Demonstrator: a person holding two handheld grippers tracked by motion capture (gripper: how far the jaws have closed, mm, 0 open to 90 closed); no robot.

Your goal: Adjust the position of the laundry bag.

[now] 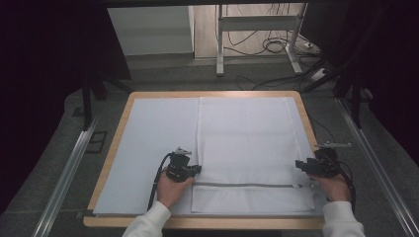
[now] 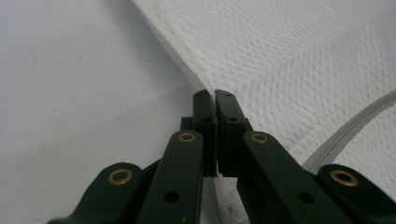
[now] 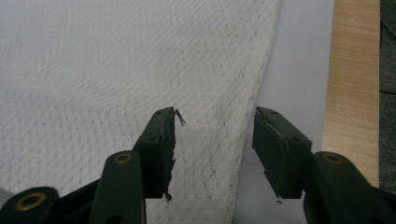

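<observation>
A white mesh bag [image 1: 247, 138] lies flat on a pale mat [image 1: 158, 138], with a grey zipper [image 1: 247, 185] running across it near the front. My left gripper [image 1: 195, 169] is at the bag's left edge; in the left gripper view its jaws [image 2: 215, 95] are shut, pinching that raised edge of mesh [image 2: 289, 51], and the zipper [image 2: 355, 126] runs off to the right. My right gripper [image 1: 299, 164] is at the bag's right edge. In the right gripper view it [image 3: 215, 123] stands open, with the mesh edge [image 3: 116, 70] between the jaws and not pressed.
The mat covers a wooden table [image 1: 118, 133], whose bare rim [image 3: 355, 70] shows just beyond the bag's right edge. Metal rails [image 1: 74, 163] run along both sides. A desk frame and loose cables [image 1: 267, 44] stand on the floor behind.
</observation>
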